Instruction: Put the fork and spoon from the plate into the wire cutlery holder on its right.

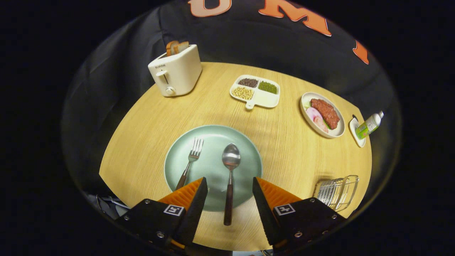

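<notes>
My fingers [229, 185] stood apart above the spoon [230, 174], dark-handled beside the fork [190, 163] on the green plate [245, 156]; the wire holder [337, 192] sat right, nothing between.

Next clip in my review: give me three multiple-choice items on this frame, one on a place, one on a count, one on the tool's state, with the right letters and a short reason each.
1. Where does the spoon lie?
A. in the wire cutlery holder
B. on the plate, handle between the fingers
C. beside the toaster

2. How many sections of the divided tray hold food?
A. one
B. four
C. three

3. The tool is
A. open
B. shut on the fork
C. shut on the spoon

Answers:
1 B: its bowl rests on the plate.
2 C: three hold food, one is bare.
3 A: the fingers stand apart, touching nothing.
</notes>
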`<state>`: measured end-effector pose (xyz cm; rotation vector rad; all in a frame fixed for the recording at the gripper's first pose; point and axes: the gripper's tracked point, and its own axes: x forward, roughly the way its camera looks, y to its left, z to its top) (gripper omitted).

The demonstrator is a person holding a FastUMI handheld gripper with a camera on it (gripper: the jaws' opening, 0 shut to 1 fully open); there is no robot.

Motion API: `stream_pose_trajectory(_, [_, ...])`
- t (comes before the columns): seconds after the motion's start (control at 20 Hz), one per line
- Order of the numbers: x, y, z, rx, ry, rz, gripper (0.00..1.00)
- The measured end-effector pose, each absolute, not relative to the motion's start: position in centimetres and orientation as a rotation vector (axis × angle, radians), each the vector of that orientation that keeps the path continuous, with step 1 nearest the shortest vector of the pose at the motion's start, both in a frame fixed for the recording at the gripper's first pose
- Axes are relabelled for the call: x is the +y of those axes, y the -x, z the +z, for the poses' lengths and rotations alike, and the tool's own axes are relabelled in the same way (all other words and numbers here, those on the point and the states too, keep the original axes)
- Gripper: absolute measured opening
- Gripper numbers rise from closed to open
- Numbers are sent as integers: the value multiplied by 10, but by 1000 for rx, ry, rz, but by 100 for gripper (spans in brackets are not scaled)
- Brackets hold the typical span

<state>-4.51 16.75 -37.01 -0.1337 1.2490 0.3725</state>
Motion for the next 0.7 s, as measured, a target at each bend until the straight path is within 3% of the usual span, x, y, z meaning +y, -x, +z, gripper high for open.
stream_pose_trajectory(0.45, [168, 65, -418, 1512, 201, 377, 51])
stream_pose_trajectory(0.7, [161, 71, -434, 1569, 245, 343, 21])
